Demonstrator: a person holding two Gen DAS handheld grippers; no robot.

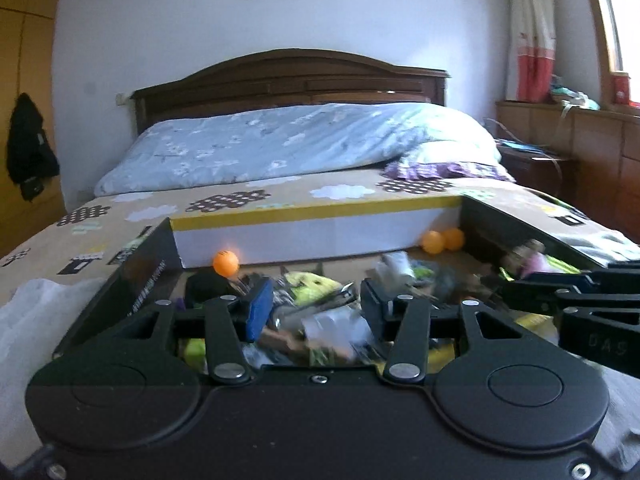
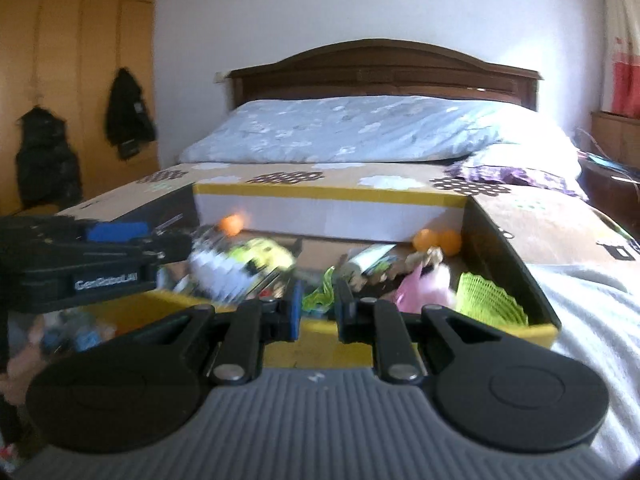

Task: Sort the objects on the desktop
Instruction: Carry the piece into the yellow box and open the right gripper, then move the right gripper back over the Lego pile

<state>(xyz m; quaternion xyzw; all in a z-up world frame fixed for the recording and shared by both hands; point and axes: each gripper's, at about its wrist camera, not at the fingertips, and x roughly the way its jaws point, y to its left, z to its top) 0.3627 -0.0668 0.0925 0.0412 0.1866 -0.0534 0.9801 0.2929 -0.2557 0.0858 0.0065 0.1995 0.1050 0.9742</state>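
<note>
Box of mixed desktop clutter is seen open on the bed, white far wall with yellow rim. Contents are smeared by blur; most items can't be identified. Made out: one orange ball at far left wall, two orange balls in far right corner, green mesh and something pink at near right. Left tongs are held apart over the clutter, nothing gripped. Right tongs are narrowly apart, nothing pressed between the pads; green scrap behind the gap, contact can't be told. Near box wall is partly hidden by both tools.
</note>
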